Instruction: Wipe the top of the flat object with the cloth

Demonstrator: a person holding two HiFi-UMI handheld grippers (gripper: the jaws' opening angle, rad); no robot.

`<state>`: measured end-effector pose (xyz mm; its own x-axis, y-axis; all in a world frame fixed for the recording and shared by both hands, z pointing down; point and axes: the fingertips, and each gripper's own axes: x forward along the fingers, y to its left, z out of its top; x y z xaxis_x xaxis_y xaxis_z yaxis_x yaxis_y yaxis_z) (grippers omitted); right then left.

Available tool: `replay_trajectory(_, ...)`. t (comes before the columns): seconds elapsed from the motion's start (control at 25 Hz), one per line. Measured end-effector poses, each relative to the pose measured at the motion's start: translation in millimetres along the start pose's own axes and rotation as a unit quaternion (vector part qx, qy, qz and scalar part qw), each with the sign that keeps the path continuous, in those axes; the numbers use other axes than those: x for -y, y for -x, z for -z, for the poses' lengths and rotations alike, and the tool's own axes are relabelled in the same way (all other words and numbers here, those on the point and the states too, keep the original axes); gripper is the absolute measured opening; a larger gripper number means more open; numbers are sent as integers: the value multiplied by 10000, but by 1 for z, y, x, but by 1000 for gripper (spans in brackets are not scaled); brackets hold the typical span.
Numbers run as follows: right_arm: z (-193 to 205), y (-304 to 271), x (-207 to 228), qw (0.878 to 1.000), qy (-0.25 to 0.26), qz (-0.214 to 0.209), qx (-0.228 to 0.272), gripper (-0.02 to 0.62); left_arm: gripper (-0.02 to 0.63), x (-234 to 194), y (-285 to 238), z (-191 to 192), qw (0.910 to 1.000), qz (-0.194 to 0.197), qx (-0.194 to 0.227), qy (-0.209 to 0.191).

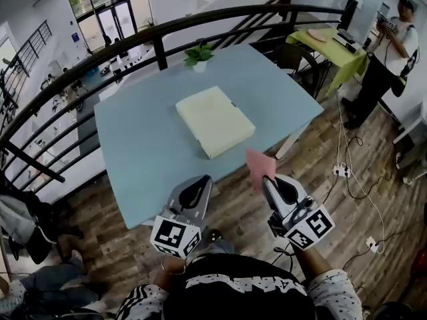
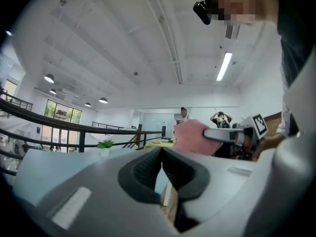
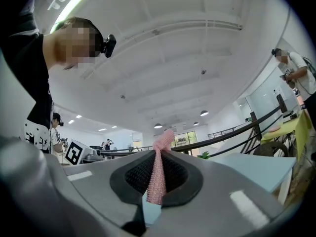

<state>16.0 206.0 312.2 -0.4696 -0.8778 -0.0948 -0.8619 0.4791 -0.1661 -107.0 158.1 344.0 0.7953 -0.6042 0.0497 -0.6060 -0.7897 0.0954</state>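
1. Short of the flat object, off the tabletop's near edge, both tools hover, well apart from it.
2. Right tool: jaws clamped on the pink cloth; a thin fold runs up between them, with a flap standing free above.
3. Left tool: jaws closed together, nothing between.
4. Cloth looks light, limp, knit-textured, likely to bunch. Judgement: hold it by the edge and let the free flap drag flat.
5. Flat object: cream, rectangular, lying flat mid-tabletop. Seems stiff, perhaps light enough to slide, so the left tool might steady a corner.
6. Long axis runs diagonally, far-left to near-right, near end aimed toward the right tool. Potted plant stands beyond its far end.
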Motion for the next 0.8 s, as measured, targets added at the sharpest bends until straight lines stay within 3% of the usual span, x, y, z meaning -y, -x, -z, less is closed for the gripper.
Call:
replay_trajectory(0.48,-2,-34,51,9992,147,331,-139,9,0,-33,-68,0,9994,297,97,157)
replay_trajectory(0.8,-2,-74,66,9990,266,209,-276,9,0,-62,-92,0,9990,328,181,247)
